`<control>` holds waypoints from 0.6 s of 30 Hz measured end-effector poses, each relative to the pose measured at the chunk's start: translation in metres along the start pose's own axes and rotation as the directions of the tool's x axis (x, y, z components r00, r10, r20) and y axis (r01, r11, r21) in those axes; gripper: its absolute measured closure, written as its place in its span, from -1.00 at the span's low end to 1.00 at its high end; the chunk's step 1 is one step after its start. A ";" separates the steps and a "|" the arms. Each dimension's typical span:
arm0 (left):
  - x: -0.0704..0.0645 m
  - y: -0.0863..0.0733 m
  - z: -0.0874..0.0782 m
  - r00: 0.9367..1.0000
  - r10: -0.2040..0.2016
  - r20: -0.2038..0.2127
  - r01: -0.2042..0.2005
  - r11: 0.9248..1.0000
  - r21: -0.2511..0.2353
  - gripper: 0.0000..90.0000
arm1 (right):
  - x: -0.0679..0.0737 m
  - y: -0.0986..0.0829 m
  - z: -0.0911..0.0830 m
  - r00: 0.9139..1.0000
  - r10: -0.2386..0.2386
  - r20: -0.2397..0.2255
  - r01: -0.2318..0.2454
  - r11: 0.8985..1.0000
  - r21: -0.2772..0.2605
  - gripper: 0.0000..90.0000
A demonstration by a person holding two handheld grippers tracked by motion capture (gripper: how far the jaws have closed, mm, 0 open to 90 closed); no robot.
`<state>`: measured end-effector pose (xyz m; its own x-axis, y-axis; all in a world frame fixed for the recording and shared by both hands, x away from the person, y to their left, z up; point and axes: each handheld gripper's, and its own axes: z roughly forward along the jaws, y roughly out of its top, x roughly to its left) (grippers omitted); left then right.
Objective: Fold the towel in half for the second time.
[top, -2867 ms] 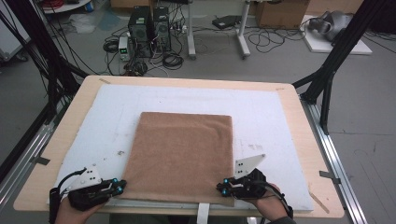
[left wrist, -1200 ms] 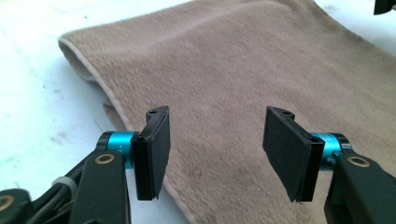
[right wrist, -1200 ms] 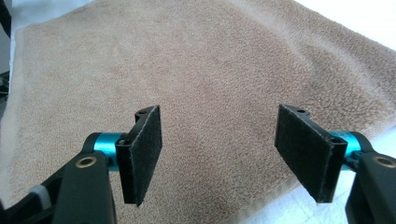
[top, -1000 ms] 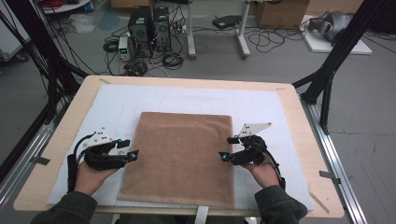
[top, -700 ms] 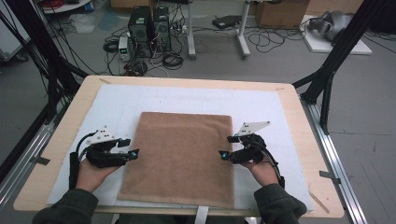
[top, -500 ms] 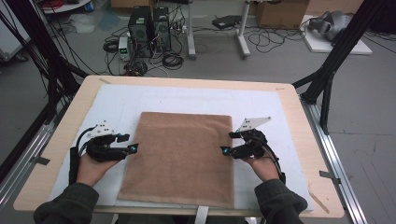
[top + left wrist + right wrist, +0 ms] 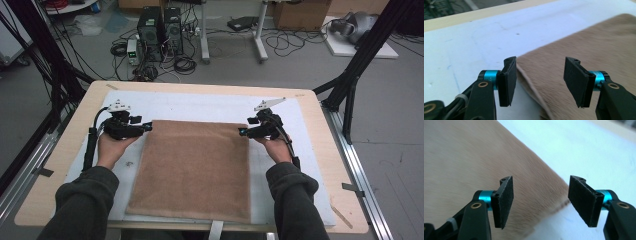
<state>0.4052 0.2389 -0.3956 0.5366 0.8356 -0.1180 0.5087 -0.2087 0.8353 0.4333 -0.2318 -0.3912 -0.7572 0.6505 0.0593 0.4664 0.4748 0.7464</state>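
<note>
A brown folded towel (image 7: 195, 167) lies flat on the white mat (image 7: 210, 106) in the middle of the table. My left gripper (image 7: 148, 127) is at the towel's far left corner, open, its jaws straddling the towel's edge (image 7: 531, 77). My right gripper (image 7: 242, 132) is at the far right corner, also open, with the towel's right edge (image 7: 549, 195) between its jaws. Neither gripper holds the cloth. The person's hands and dark sleeves come in from the bottom of the high view.
The mat covers a light wooden table (image 7: 320, 120) framed by metal rails (image 7: 360, 170). Beyond the far edge, computer towers (image 7: 159, 25), cables and boxes sit on the floor. Black tripod legs (image 7: 357, 65) stand at the right.
Both grippers have moved away from the person, from the towel's near corners up along its sides to the far corners. The towel has not moved.
</note>
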 end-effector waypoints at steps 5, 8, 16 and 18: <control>0.010 -0.013 0.026 0.998 -0.057 -0.012 0.058 0.994 0.095 -0.06 | -0.009 -0.009 0.019 0.998 0.013 0.054 -0.017 0.997 0.074 -0.22; 0.008 -0.018 0.037 0.997 -0.072 -0.017 0.073 0.990 0.120 -0.08 | -0.016 -0.015 0.026 0.997 0.039 0.072 -0.047 0.994 0.103 -0.24; 0.009 -0.024 0.047 0.996 -0.087 0.025 0.082 0.982 0.171 0.52 | -0.019 -0.021 0.042 0.997 0.082 0.012 -0.083 0.988 0.133 0.31; 0.009 -0.024 0.048 0.994 -0.105 0.042 0.097 0.982 0.159 0.75 | -0.019 -0.020 0.042 0.995 0.077 -0.063 -0.068 0.988 0.135 0.71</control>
<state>0.4299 0.2275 -0.4425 0.5082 0.8306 -0.2275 0.6591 -0.2051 0.7236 0.4570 -0.2287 -0.4349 -0.7460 0.6469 0.1582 0.5745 0.5049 0.6442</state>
